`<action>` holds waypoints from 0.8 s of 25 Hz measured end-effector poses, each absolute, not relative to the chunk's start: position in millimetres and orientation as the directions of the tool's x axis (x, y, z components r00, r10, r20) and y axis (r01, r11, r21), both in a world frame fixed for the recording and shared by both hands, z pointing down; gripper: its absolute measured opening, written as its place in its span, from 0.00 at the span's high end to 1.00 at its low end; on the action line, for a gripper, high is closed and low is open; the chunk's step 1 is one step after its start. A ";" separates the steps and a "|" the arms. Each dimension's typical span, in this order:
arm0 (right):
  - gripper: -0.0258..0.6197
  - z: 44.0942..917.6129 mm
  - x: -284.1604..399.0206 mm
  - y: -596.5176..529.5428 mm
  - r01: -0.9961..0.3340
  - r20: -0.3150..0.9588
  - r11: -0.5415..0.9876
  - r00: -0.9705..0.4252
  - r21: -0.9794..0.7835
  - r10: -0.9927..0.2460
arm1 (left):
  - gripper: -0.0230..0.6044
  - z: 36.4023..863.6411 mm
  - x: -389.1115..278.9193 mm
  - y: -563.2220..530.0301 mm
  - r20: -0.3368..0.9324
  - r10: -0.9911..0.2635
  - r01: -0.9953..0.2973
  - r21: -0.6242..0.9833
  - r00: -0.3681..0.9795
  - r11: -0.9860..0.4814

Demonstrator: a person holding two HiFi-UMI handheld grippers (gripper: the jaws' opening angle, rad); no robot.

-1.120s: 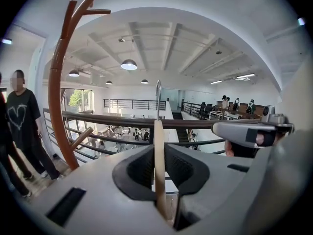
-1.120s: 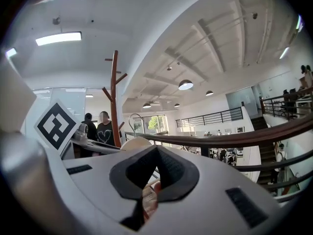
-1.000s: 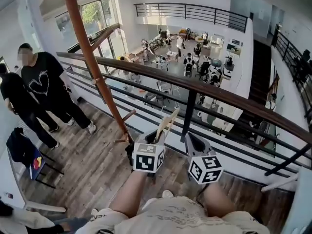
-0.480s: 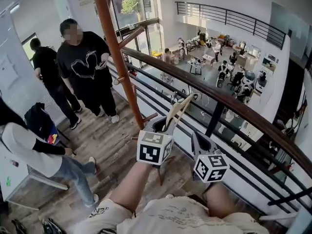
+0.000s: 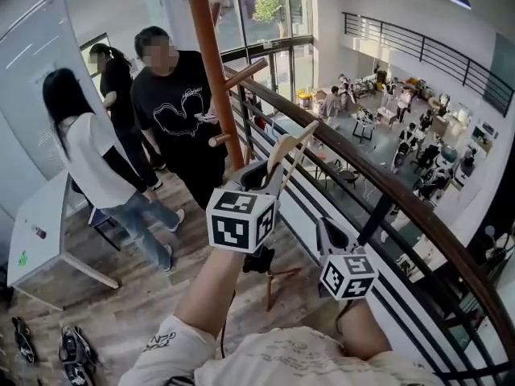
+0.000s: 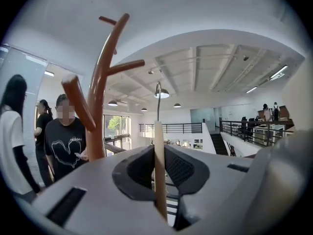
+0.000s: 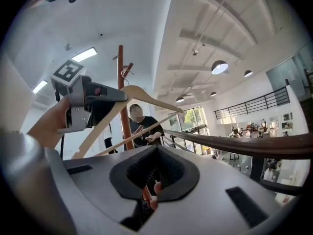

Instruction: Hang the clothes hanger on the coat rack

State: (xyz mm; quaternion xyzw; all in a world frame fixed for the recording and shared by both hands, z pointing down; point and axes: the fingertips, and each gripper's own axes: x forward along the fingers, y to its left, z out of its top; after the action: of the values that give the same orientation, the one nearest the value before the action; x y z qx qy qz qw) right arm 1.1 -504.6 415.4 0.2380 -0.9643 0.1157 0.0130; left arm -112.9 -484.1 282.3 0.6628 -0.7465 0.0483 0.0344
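Head view: left gripper (image 5: 256,174) is raised toward the coat rack (image 5: 211,63), with the wooden hanger (image 5: 286,147) sticking up and right out of it, tilted. Left gripper view confirms the jaws are clamped on the flat wood of the hanger, and its metal hook (image 6: 157,94) points up past the jaws. Right gripper (image 5: 328,233) hangs lower beside the railing (image 5: 378,179); its jaws look slightly apart with nothing between them, only the rack's base visible through the gap.

Hanger is not on the rack yet and sits near the trunk, clear of every peg.

Step in hand, as I read it: approach and hook.
- Target the stubby peg (image 6: 78,102) on the near side of the trunk; it looks closest.
- Bring the hook over the peg from above with its open side facing the peg, then lower it.
- Release only once the hook bears on the peg.
- Keep the hanger's arm off the trunk; the rack could rock.
- Person in black T-shirt (image 5: 181,119) stands just behind the rack, so no wide swing.
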 end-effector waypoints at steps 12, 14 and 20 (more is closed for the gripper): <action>0.97 413.0 9.4 -536.5 -0.415 0.077 0.880 -0.909 -0.232 -0.409 | 0.87 189.4 -134.5 -478.0 -0.052 -0.966 -0.965 -0.053 -0.253 0.256; 0.97 414.1 8.6 -538.5 -0.407 0.078 0.883 -0.913 -0.234 -0.400 | 0.87 184.4 -138.7 -478.4 -0.058 -0.961 -0.961 -0.055 -0.270 0.273; 0.97 415.4 4.0 -539.5 -0.388 0.084 0.892 -0.922 -0.233 -0.379 | 0.87 184.3 -154.9 -486.4 -0.045 -0.956 -0.957 0.024 -0.289 0.288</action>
State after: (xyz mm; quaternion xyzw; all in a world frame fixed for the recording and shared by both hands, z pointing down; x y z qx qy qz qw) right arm 4.0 -539.5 415.4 0.1972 -0.9724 0.1237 0.0183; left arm -154.9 -486.4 184.3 0.5963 -0.8023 -0.0229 -0.0110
